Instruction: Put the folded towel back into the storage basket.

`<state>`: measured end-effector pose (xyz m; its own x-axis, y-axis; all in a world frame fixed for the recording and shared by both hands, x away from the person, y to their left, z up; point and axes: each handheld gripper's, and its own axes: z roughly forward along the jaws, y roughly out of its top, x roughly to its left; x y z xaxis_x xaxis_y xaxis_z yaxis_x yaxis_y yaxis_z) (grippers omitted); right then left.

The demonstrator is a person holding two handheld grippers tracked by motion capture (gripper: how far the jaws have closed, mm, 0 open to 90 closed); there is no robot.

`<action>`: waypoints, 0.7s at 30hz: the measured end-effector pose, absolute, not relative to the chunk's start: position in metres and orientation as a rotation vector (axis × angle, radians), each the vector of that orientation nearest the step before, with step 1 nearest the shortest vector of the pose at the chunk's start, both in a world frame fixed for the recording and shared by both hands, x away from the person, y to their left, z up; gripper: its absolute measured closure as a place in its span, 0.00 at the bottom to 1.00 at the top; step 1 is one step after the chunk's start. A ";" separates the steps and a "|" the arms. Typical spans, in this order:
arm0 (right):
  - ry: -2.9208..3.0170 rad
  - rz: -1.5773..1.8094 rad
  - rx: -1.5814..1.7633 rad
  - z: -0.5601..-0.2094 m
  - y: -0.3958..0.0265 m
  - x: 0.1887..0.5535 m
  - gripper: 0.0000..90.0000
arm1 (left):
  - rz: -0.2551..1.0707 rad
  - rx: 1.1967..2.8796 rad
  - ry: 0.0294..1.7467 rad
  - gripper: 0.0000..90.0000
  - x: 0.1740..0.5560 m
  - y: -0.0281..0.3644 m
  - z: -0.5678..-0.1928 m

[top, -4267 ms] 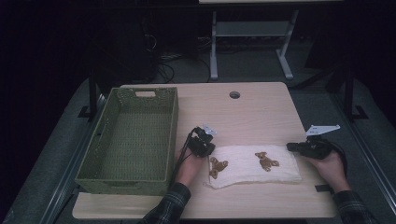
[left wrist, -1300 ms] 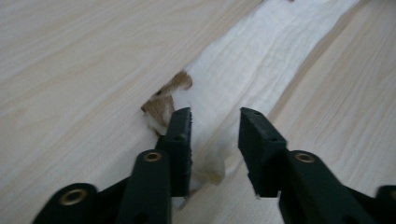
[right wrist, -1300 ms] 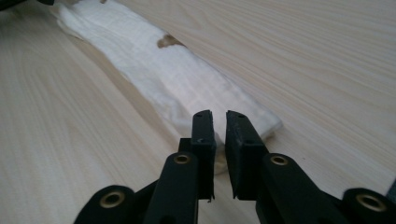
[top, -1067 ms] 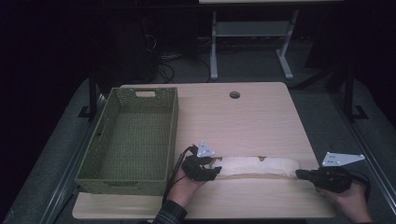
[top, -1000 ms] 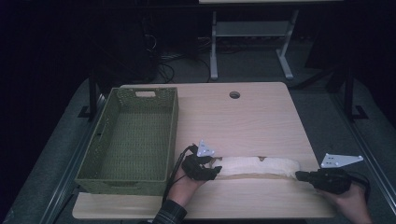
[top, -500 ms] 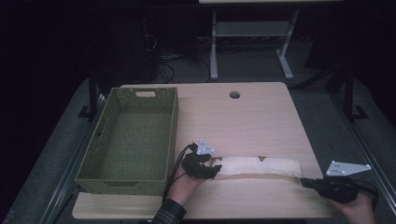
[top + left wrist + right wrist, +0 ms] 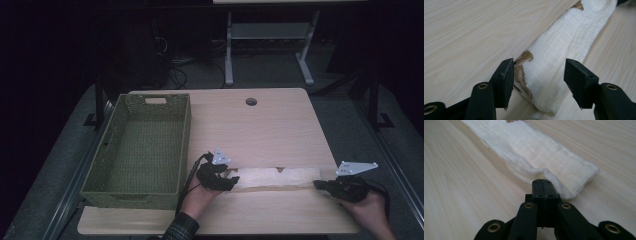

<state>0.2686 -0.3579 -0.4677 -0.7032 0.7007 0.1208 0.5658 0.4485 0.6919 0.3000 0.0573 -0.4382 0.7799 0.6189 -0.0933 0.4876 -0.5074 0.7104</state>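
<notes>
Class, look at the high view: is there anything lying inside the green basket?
No. The green basket shows just its bare woven floor, while the folded white cloth lies on the table beside it.

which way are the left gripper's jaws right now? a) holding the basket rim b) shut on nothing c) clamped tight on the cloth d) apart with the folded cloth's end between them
d: in the left gripper view the left gripper has its two jaws standing apart on either side of the end of the folded white cloth, with neither pad pressing on it.
</notes>
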 end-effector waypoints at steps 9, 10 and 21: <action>2.506 1.075 1.081 -0.469 -0.353 0.301 1.00 | 0.213 2.200 0.809 0.44 0.305 0.053 -0.439; 2.506 1.074 1.086 -0.469 -0.352 0.305 1.00 | 0.214 2.198 0.806 0.44 0.306 0.053 -0.438; 2.507 1.082 1.056 -0.469 -0.333 0.347 1.00 | 0.227 2.181 0.793 0.44 0.317 0.051 -0.437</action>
<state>0.3467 -0.3330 -0.4687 -0.7199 0.6893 0.0813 0.5320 0.4728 0.7025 0.3166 0.0512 -0.4365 0.7887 0.6079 -0.0922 0.4667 -0.4943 0.7334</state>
